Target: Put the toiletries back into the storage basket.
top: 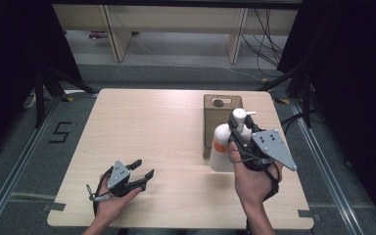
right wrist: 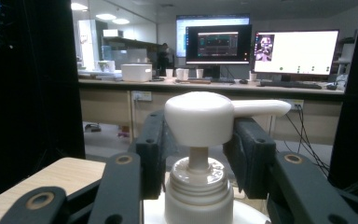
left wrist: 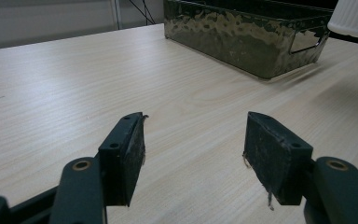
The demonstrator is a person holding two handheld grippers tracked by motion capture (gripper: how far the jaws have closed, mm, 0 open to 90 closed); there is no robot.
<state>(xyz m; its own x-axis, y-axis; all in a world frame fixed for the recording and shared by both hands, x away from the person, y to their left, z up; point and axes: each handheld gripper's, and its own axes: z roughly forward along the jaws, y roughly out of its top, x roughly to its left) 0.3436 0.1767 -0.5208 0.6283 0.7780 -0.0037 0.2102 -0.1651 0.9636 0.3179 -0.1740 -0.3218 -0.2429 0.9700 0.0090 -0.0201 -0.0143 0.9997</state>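
At the table's right side, the right gripper (top: 238, 131) pinches the neck of a white pump bottle (top: 223, 147) standing just beside a metal basket (top: 215, 122), apparently ready to lift it in, while the left gripper (top: 142, 171) rests spread and empty.

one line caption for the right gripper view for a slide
Right gripper closed around the neck of a white pump bottle.

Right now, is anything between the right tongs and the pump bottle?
Nothing visible: the right tongs already straddle the pump bottle at its neck, just below the pump head.
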